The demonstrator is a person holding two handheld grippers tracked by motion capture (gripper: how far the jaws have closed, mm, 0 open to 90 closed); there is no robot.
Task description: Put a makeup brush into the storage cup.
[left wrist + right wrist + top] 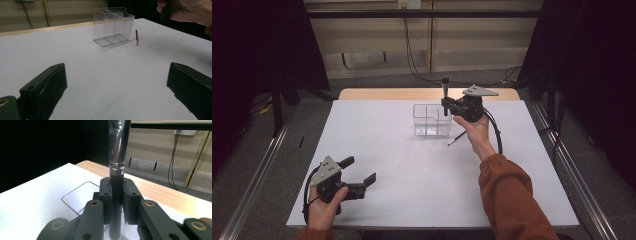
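A brush (445, 87) with a black handle and a silver ferrule (117, 150) stands upright in my right gripper (445, 103), whose jaws are shut on the handle (117, 192). It hangs just over the right end of a clear plastic organizer (430, 120) with open compartments (75, 200). A thin black stick (456, 138) lies on the table right of the organizer (112, 26). My left gripper (359, 170) rests at the near left of the table, jaws wide open with nothing between them (116, 85).
The white table top (387, 150) has a wooden strip (412, 93) along its far edge. The thin stick (136, 37) lies close to the organizer's side. Cables hang on the back wall, and metal rails run along both sides of the table.
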